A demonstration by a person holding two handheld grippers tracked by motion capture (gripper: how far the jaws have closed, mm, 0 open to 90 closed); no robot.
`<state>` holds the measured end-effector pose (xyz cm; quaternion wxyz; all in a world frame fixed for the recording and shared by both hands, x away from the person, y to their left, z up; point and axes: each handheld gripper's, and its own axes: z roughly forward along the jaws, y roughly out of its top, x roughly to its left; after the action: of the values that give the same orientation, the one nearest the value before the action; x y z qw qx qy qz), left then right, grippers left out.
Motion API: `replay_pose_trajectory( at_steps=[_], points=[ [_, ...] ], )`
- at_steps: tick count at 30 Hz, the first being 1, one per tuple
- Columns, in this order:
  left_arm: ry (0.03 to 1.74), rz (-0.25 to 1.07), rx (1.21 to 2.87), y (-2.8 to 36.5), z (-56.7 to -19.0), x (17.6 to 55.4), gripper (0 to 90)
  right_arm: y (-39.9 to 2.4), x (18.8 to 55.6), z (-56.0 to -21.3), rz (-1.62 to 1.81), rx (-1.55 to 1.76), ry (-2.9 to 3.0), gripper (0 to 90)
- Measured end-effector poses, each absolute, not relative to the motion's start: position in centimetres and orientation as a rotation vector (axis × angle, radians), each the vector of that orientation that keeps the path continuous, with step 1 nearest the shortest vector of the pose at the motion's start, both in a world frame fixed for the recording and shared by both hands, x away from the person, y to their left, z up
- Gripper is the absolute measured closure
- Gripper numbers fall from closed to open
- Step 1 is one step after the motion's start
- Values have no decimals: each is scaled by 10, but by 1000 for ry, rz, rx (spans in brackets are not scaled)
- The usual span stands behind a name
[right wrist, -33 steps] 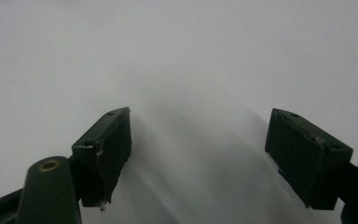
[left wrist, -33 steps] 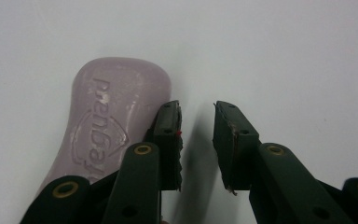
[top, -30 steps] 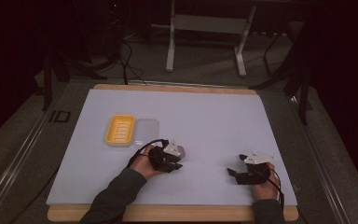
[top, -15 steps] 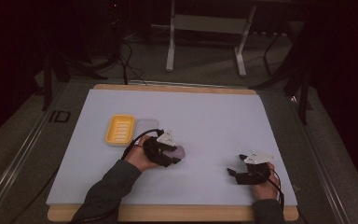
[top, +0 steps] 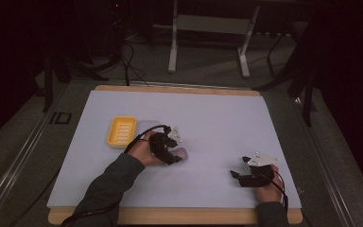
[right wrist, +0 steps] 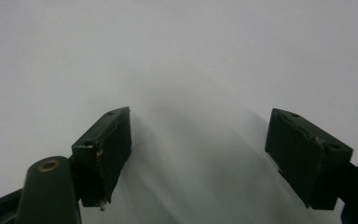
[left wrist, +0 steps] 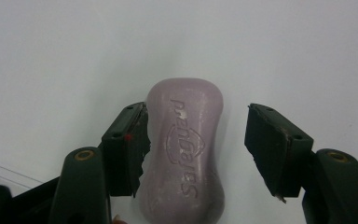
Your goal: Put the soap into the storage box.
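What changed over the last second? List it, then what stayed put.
The left gripper moved away from the person toward the yellow soap dish, its open jaws astride the purple soap bar, one pad touching. Unchanged: the right gripper, open and idle, and the dish.

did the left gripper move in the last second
Yes. In the high view the left gripper has shifted up the table, closer to the yellow soap dish, and now straddles the purple soap bar.

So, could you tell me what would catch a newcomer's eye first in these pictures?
The pale purple soap bar, stamped Safeguard, lies between the open jaws of the left tool, one pad at its side. A yellow soap dish sits just left of that hand on the white mat. The right tool rests open near the mat's right front corner.
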<state>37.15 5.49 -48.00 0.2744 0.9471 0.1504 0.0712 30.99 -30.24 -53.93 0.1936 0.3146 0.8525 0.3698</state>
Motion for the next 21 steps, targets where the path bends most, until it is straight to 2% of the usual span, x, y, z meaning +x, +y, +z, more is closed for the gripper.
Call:
replay_pose_trajectory(
  at_steps=[5, 14, 16, 21],
  points=[
    [427, 169, 2603, 52, -483, 376, 394, -302, 310, -539, 1037, 884, 2391, 222],
    [421, 148, 2672, 47, -490, 383, 332, -302, 310, -539, 1038, 885, 2392, 222],
    [439, 182, 2705, 44, -493, 385, 270, -302, 310, -539, 1038, 885, 2392, 222],
    [413, 148, 2735, 39, -497, 388, 252, -302, 310, -539, 1038, 886, 2392, 222]
  ],
)
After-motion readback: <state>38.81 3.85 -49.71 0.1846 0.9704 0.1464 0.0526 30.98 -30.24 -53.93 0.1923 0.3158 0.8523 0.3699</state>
